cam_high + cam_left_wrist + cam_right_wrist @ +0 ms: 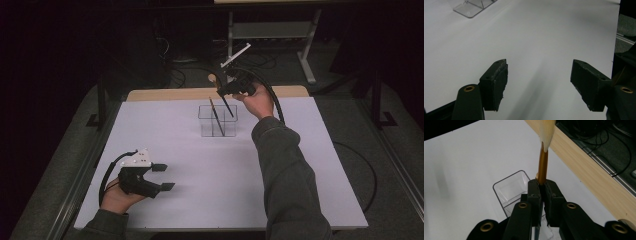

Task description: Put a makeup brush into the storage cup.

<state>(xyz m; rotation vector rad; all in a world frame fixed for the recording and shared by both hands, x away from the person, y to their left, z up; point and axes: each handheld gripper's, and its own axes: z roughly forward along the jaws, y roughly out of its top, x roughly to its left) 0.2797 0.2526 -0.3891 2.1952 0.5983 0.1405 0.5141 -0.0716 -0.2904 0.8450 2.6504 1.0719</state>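
Right gripper view cuts off the brush [543, 162] tip; the right gripper [543, 185] clamps its handle above the clear box [507, 186]. Far left, the left gripper [162, 177] gapes empty.

Clear glossy plastic holder [217, 120], glossy golden brush ferrule [543, 165], matt white tabletop [200, 170]

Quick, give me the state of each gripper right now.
Left gripper: open, nothing between the jaws.
Right gripper: shut on the brush, above the clear holder.
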